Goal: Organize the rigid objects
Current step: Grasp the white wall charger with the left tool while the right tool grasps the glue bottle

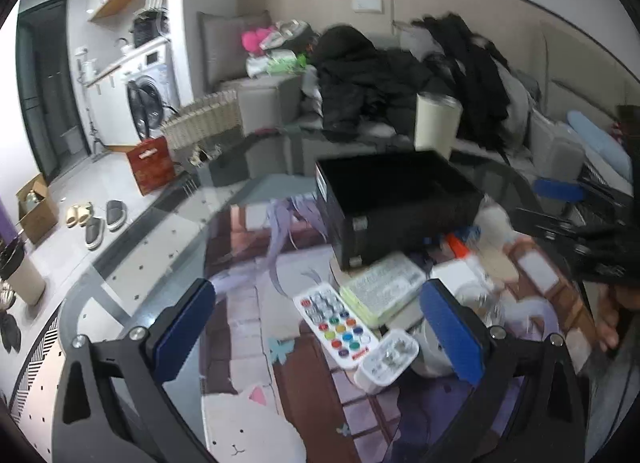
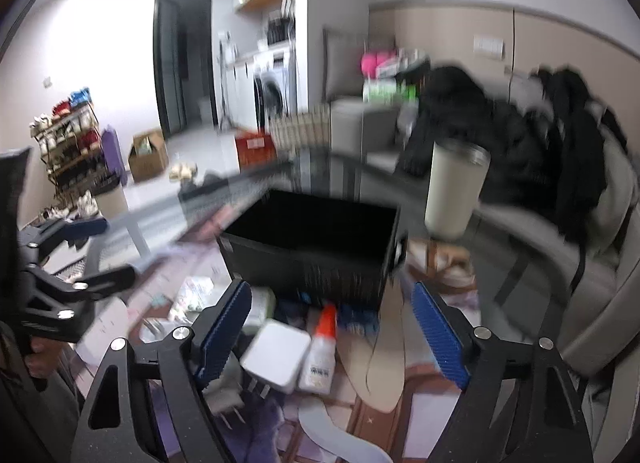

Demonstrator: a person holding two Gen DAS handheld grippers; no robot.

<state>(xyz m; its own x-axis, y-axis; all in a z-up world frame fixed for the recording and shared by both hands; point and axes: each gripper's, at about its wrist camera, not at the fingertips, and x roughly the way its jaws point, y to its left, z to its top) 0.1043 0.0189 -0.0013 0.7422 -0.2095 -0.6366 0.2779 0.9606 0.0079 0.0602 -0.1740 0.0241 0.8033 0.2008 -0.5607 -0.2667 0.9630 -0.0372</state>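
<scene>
So far the black box on the glass table looks empty inside, and your small items all lie loose in front of it: the remote, the green case, the white adapter and the glue bottle. By the look of it, nothing is sorted yet. Your left gripper and right gripper both hang with jaws apart, holding nothing. The cream tumbler stands just beside the box; mind it when you reach.
</scene>
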